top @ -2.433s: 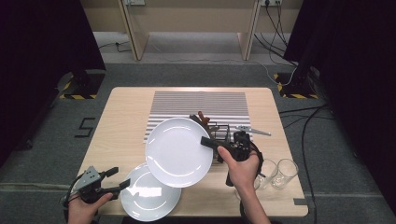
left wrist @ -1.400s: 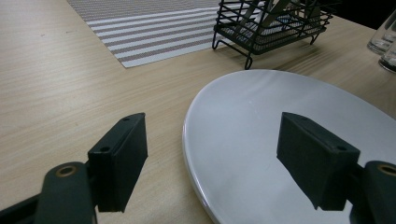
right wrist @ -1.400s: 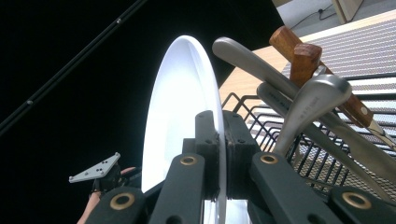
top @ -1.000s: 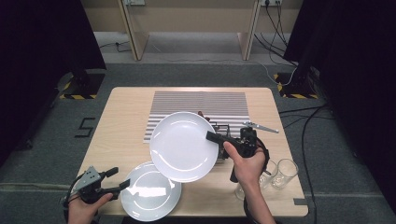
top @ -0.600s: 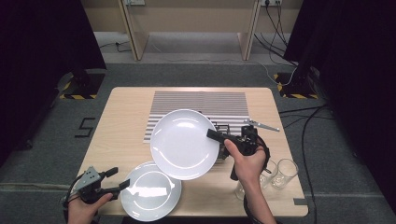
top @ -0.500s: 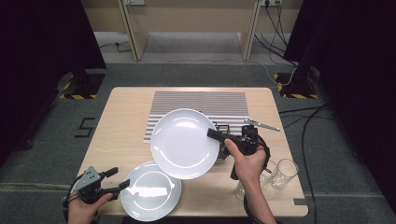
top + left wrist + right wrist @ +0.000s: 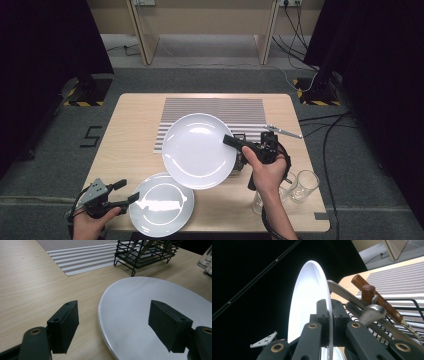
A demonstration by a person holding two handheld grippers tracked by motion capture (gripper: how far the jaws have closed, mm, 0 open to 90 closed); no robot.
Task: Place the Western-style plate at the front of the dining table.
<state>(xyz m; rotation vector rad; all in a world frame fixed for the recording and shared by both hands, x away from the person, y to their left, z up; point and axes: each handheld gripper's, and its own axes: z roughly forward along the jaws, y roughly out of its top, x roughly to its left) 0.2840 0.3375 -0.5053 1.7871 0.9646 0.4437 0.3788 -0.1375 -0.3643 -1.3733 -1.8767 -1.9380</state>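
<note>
The right hand-held gripper point(image 7: 234, 142) is clamped on the rim of a large round white ceramic plate point(image 7: 198, 150), jaws pinching the edge so the plate hangs tilted above the light wooden worktop point(image 7: 130, 140), probably a grip chosen for carrying it clear of other things. Just behind that gripper sits a black wire cutlery basket point(image 7: 404, 315) holding a wooden-handled knife point(image 7: 372, 293). The left hand-held gripper point(image 7: 120, 327) rests with jaws spread, empty, straddling the near rim of a second white plate point(image 7: 160, 312) lying flat, seemingly ready to grasp it.
</note>
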